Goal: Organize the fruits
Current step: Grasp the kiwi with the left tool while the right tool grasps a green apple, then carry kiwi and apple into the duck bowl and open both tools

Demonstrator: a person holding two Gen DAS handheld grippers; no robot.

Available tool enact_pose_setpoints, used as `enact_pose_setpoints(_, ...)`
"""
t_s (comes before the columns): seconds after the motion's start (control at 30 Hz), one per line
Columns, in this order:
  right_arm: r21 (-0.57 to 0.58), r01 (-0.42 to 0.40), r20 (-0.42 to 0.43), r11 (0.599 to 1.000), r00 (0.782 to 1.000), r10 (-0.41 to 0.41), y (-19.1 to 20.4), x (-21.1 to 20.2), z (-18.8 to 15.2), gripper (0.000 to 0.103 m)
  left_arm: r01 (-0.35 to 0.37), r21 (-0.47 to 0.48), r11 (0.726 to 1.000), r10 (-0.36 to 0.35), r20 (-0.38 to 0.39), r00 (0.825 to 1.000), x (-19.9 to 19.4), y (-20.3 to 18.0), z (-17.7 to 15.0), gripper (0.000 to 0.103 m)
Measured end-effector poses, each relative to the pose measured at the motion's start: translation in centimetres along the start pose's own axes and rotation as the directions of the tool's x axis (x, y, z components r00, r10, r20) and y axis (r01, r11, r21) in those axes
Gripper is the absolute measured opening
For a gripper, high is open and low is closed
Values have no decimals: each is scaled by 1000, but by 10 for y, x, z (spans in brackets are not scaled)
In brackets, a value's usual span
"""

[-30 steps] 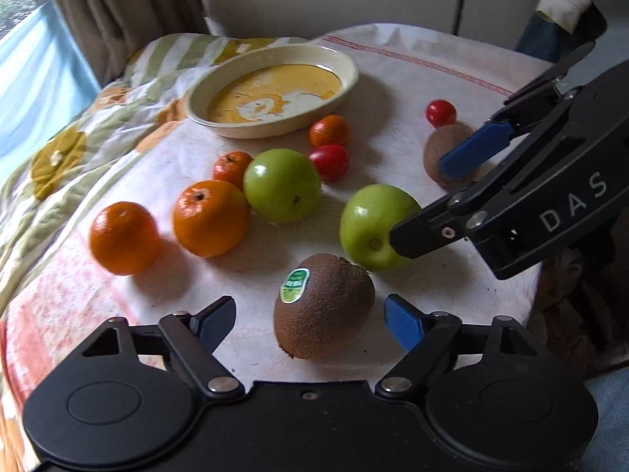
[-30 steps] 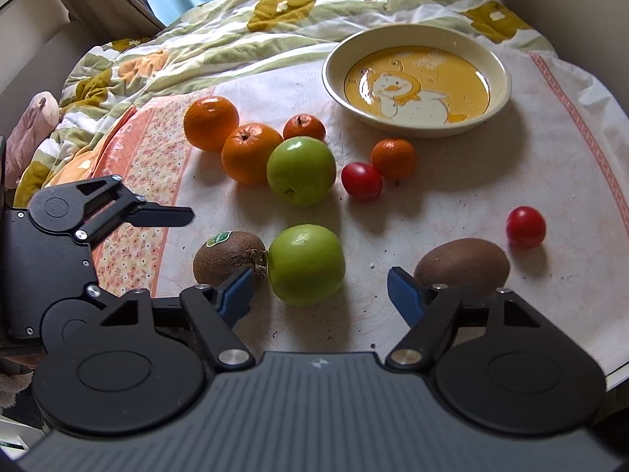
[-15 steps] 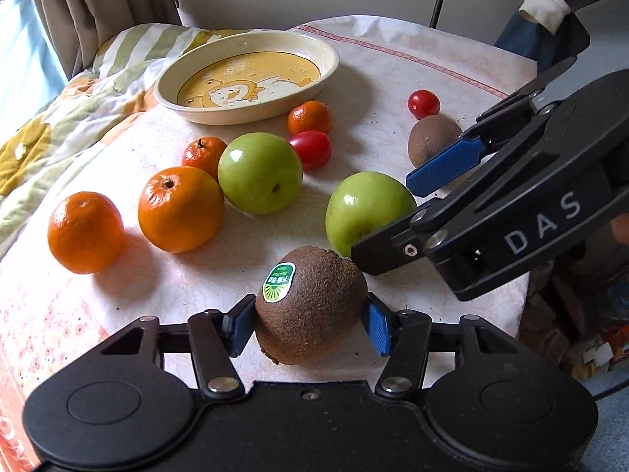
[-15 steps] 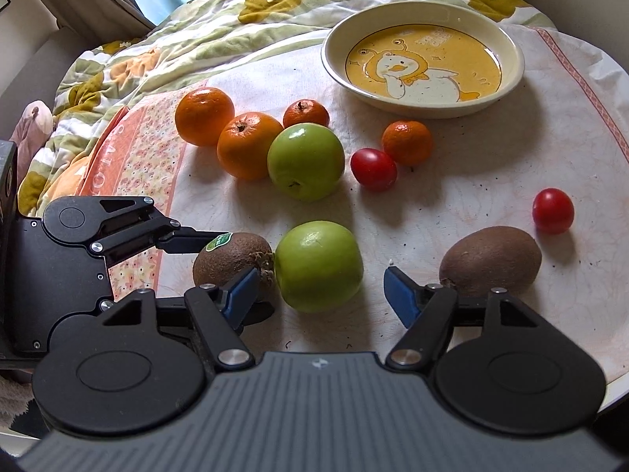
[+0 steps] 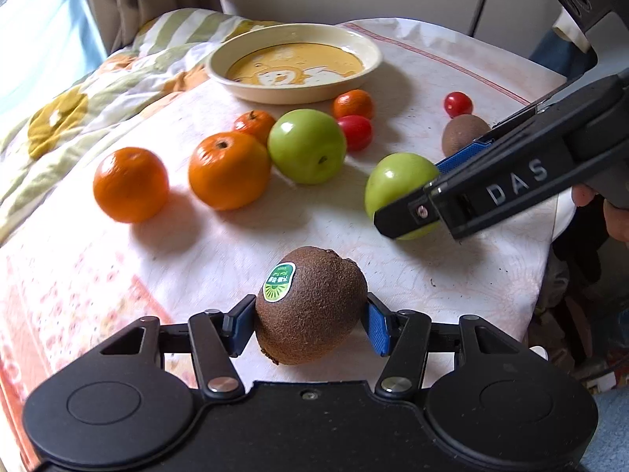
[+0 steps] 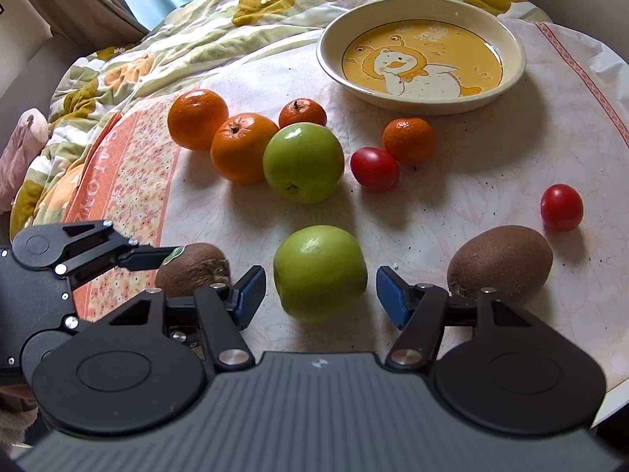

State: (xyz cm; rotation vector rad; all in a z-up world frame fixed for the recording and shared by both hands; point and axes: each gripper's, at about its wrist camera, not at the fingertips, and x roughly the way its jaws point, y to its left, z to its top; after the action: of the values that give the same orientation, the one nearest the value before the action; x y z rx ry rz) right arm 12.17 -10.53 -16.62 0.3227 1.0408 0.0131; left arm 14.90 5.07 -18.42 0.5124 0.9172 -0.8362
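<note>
1. The left hand-held gripper [image 5: 308,324] has its blue pads pressed against both sides of a brown kiwi with a green sticker [image 5: 310,305], near the table's front edge.
2. The right hand-held gripper [image 6: 320,293] is closing (its jaws stand fairly wide) around a green apple [image 6: 320,271]; the apple sits between the blue pads [image 6: 247,295], and a small gap shows on each side, so they do not press on it.
3. That apple rests on the white cloth [image 6: 471,181] covering the table, just beside the held kiwi.
4. A second kiwi [image 6: 499,261] lies to the right of the apple, toward the table's right edge, with a red cherry tomato [image 6: 561,206] near it.
5. Farther back, a second green apple [image 6: 302,162] touches a large orange [image 6: 241,147]; another orange [image 6: 196,118] sits at the left of the group, against the large one.
6. A small tangerine [image 6: 302,112] sits behind the green apple (touching or just apart, hard to tell).
7. Another small tangerine [image 6: 409,141] and a second cherry tomato [image 6: 374,168] sit side by side, in front of the dish.
8. A cream dish with a yellow cartoon duck inside [image 6: 511,67] stands at the table's far edge; nothing lies in it.
9. A patterned quilt [image 6: 157,51] with yellow and green patches lies crumpled beyond the table's left edge.
10. In the left wrist view part of a hand [image 5: 613,212] shows at the right edge, holding the right gripper's handle.
</note>
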Motion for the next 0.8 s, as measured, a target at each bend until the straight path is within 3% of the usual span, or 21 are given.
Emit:
enact_pose_setpoints(0.13,5,-7,-7,1000,1000,7,0,4,1,68,-24,-16,1000,24,3,1000,-4,0,-5,61)
enact_pose_setpoints(0.53,-46,37,26,998,999,-36,13,1,-1,67,-66,-94,993,71,51,996,-21,8,-12,61)
enact_pose_setpoints(0.8,-41,55,95,998,994,-51,15,-31,10,67,-86,-129,988,100,110,989,-46,7,3,61)
